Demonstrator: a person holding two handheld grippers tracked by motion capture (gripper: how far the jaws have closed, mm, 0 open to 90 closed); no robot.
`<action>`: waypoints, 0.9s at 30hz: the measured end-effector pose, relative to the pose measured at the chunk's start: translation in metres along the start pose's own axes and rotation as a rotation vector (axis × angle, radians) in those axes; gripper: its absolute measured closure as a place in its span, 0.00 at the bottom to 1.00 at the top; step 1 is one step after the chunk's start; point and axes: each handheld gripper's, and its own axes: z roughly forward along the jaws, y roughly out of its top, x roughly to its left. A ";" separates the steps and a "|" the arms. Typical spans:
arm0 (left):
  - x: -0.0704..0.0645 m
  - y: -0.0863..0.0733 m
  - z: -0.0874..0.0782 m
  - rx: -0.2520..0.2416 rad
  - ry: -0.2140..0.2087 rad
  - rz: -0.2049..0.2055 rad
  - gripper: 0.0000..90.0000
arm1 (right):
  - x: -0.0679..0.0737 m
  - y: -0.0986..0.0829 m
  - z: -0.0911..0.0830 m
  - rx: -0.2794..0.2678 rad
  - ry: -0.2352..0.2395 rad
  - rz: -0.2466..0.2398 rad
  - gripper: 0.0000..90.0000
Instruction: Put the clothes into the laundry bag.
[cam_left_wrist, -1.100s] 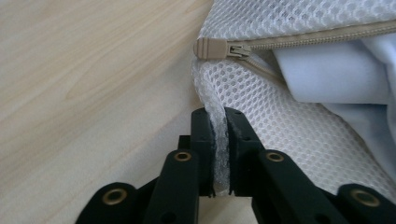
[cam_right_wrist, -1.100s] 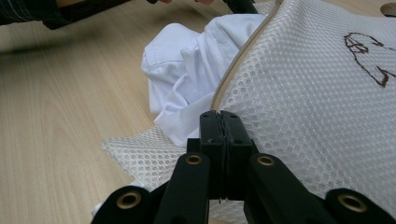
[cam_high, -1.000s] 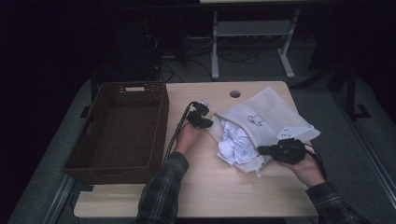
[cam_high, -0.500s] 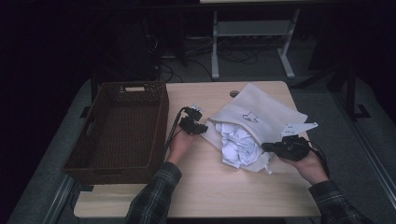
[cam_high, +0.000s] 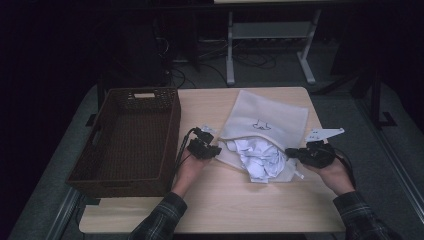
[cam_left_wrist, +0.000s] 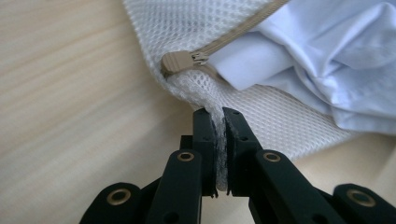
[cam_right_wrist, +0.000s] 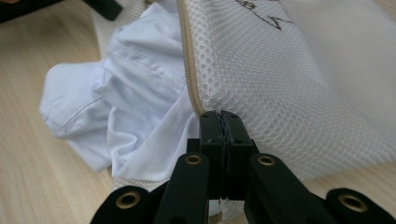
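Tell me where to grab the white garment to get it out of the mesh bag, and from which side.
Grip the bunched white garment where it spills out of the mesh bag mouth, on the thick folds nearest the person. Come from the table's near edge, since that part lies exposed past the zipper. The left gripper and right gripper are both shut on the bag's mesh at the two ends of the opening, so one would probably have to let go.

- light wood bench (cam_high: 235, 200), rounded corners
- dark wicker basket (cam_high: 172, 135) on its left part, overhanging the left edge
- white mesh bag (cam_high: 272, 112) flat on the right half, mouth toward the person
- white cloth (cam_high: 260, 160) spilling from bag mouth onto the benchtop
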 end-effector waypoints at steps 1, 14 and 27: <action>-0.002 -0.002 -0.002 -0.003 -0.008 0.000 0.94 | -0.001 0.000 0.000 0.000 -0.003 0.003 0.98; -0.027 -0.032 -0.019 -0.048 -0.072 0.000 0.94 | -0.015 0.003 0.009 -0.007 -0.034 0.027 0.98; -0.058 -0.051 -0.025 -0.080 -0.101 0.058 0.93 | -0.029 0.008 0.022 -0.025 -0.061 0.062 0.96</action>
